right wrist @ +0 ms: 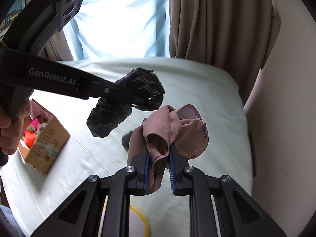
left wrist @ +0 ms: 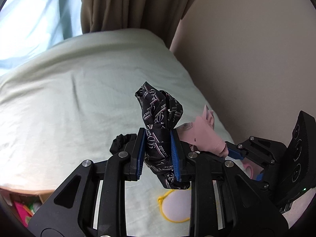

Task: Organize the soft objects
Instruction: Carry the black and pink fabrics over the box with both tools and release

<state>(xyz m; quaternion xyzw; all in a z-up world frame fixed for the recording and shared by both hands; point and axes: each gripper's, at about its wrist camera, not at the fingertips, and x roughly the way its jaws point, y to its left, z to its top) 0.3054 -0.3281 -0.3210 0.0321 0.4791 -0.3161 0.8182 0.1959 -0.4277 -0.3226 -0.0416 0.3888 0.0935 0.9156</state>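
Left gripper [left wrist: 158, 150]: blue pads clenched on a crumpled black fabric piece printed with white script lettering [left wrist: 158, 114]. The fabric bunches above the pads and hangs below them, clear of the pale green bed sheet [left wrist: 79, 90].

Right gripper [right wrist: 159, 164]: jaws closed, grasping a dusty-pink fabric piece with stitched seams [right wrist: 169, 130]. It is also off the sheet; folds spill over both pads and a flap drops between the fingers.

In the right wrist view the left gripper sits to the upper left, with the black printed fabric just beside the pink one; touching or apart, cannot tell. A hand [right wrist: 7, 130] grips its handle.

A small plain black cloth item [left wrist: 120, 140] lies on the sheet behind the left finger. A round white mesh piece with a yellow rim [left wrist: 175, 207] lies on the sheet under the grippers. An open cardboard box holding colourful items [right wrist: 42, 138] stands at the left of the bed. Beige curtain [right wrist: 207, 19] hangs behind the bed.
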